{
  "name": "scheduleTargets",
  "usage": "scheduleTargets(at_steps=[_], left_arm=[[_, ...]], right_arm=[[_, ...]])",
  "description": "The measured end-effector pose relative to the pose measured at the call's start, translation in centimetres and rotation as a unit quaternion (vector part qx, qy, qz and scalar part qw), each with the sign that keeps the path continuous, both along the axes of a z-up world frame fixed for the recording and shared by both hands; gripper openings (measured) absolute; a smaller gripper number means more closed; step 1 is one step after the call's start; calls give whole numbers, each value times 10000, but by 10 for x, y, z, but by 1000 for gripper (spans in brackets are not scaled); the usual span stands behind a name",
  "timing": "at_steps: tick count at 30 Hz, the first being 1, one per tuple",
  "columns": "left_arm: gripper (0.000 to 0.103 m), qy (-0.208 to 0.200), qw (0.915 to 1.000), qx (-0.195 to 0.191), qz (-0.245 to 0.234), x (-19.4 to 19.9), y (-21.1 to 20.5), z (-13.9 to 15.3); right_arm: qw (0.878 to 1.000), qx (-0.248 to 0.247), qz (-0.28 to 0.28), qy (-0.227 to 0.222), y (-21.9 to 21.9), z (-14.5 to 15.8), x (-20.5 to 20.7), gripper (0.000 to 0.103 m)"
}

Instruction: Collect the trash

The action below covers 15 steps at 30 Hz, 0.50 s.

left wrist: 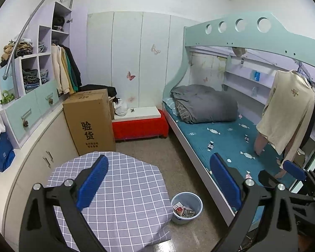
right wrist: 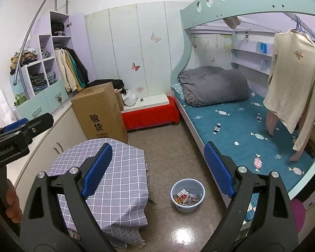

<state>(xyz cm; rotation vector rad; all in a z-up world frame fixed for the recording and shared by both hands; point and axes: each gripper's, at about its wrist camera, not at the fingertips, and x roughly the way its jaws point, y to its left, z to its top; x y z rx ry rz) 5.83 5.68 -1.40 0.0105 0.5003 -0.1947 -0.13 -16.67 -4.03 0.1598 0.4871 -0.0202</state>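
Bedroom floor – bin [right wrist: 187, 195] holds paper scraps [right wrist: 185, 198].

You have a lilac tablecloth [right wrist: 107, 168] with a white grid at near left. The pale blue bin [right wrist: 187, 197] holds red-and-white scraps; the sheet [right wrist: 237, 130] is teal with candy prints.

A pale blue bin [right wrist: 187, 197] of trash stands on the floor [right wrist: 170, 147].

Scraps inside the bin [right wrist: 187, 197] are too small to identify. Beside the bin, a checked cloth [right wrist: 107, 180] hides the surface beneath it entirely.
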Motion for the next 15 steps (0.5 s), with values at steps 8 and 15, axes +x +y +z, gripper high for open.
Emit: scheduleTargets(at_steps=[8, 15], left_arm=[[95, -30, 10000, 69, -39, 3, 0, -1], [95, -125, 9998, 152, -76, 5, -3, -1]], right_arm=[[10000, 37, 28, -5, 2, -4, 3, 88], [10000, 41, 34, -12, 3, -5, 5, 88]])
